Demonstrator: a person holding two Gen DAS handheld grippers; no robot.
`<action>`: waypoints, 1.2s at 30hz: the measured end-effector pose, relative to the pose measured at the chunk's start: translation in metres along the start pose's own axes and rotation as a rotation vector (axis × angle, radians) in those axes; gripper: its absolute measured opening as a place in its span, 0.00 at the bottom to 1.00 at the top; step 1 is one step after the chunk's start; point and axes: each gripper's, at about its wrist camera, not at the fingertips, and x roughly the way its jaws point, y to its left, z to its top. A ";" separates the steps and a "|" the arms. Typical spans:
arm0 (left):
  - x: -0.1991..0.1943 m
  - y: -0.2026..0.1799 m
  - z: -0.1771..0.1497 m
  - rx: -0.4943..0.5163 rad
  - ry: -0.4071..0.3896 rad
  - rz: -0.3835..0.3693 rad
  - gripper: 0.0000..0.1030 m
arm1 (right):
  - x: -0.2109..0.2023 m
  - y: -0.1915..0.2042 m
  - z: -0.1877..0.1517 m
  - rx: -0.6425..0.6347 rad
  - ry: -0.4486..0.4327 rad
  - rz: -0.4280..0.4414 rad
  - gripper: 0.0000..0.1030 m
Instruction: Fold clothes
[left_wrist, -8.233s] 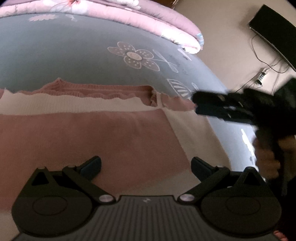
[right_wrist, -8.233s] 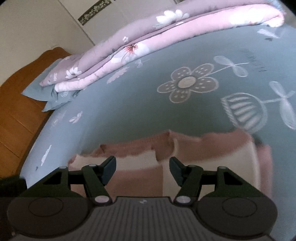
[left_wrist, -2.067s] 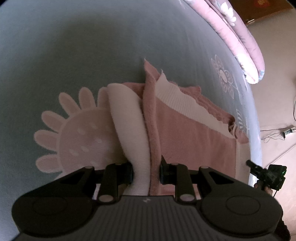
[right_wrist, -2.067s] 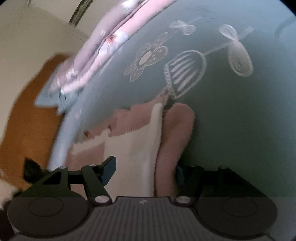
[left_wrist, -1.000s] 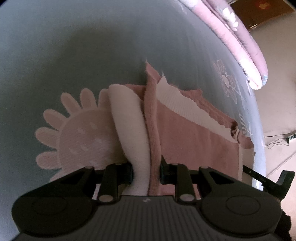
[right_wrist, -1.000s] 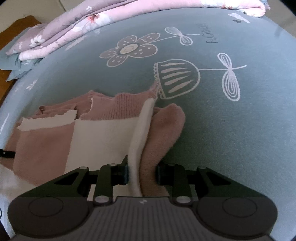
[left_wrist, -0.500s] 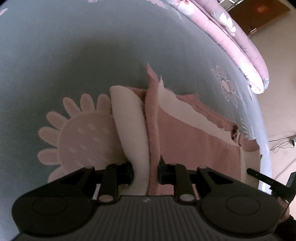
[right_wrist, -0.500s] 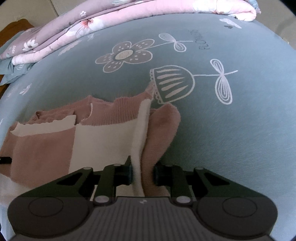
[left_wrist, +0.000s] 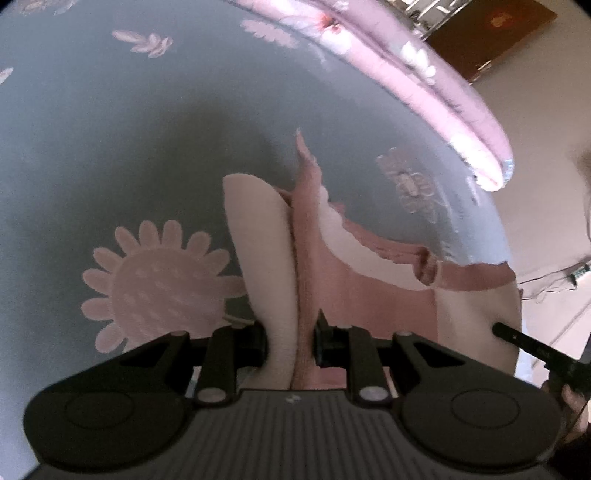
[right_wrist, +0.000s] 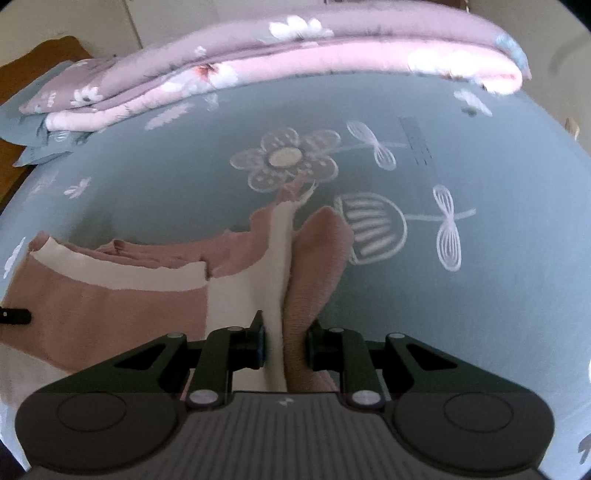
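Blue-grey bed sheet (right_wrist: 480, 295) ahead. I've got the pink/cream sweater (right_wrist: 110, 306), soft, floppy knit, pinched at both side folds: left tool (left_wrist: 290, 341) and right tool (right_wrist: 286, 343) clamped narrow on bunched edges.

Both cameras sit just behind their own tools and look forward and steeply down along the fingers onto the bed (left_wrist: 110, 122), close enough that the tool bodies fill the lower part of each picture. The left wrist view looks along the left tool (left_wrist: 290, 341) with the folded quilt (left_wrist: 436, 96) curving across its upper right. The right wrist view looks along the right tool (right_wrist: 286, 345) with the same quilt across its top. Both views share the pink and cream sweater (left_wrist: 354, 280), the blue floral sheet and the quilt. The right tool's tip shows at the left view's right edge.
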 end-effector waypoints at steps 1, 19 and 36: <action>-0.006 -0.003 -0.001 0.008 -0.007 -0.005 0.19 | -0.005 0.005 0.002 -0.010 -0.008 0.002 0.23; -0.147 0.046 -0.045 0.014 -0.166 -0.021 0.19 | -0.071 0.148 0.032 -0.292 -0.061 -0.033 0.22; -0.261 0.197 -0.092 -0.164 -0.334 0.032 0.19 | -0.035 0.416 0.050 -0.640 -0.086 -0.031 0.22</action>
